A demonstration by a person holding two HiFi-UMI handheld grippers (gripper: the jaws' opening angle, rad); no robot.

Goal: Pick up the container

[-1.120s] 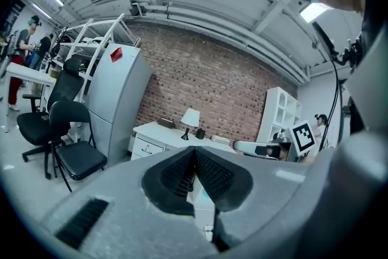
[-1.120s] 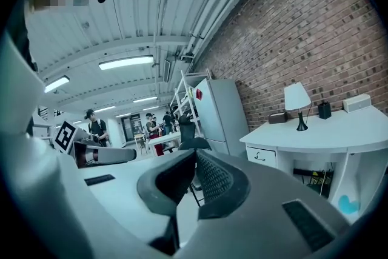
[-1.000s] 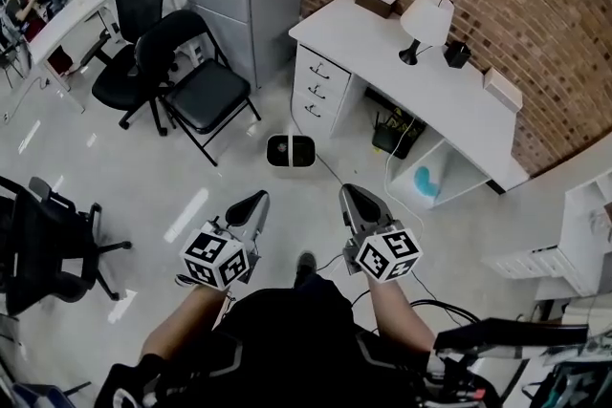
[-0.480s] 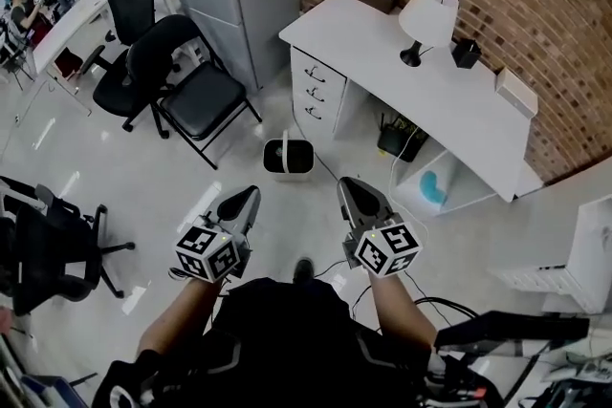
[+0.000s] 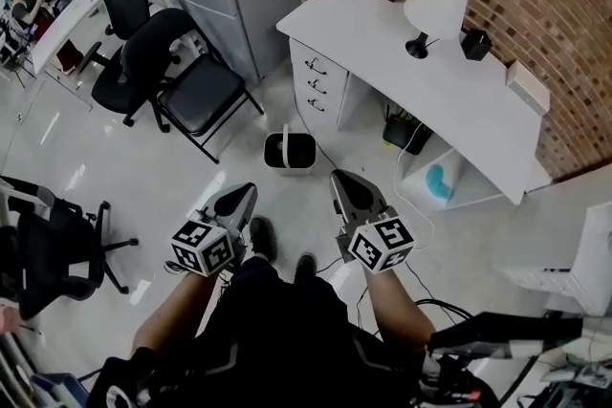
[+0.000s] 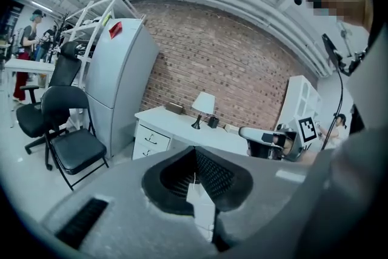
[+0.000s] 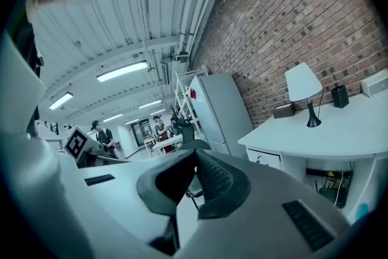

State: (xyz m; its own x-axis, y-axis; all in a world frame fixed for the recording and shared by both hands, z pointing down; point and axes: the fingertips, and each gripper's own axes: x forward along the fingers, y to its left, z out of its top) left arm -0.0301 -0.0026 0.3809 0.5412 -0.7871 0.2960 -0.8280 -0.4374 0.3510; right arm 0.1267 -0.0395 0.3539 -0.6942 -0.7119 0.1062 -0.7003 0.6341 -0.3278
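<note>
Nothing is picked up yet: left gripper (image 5: 247,193) and right gripper (image 5: 341,179) are closed, empty, well apart from the container (image 5: 290,151) on the floor (image 5: 143,172).

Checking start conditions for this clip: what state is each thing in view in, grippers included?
Container: upright on the floor, not held.
Left gripper: shut, empty.
Right gripper: shut, empty.
Drawers: all shut.
Folding chair: unfolded, nobody on it.
Lamp: upright.
</note>
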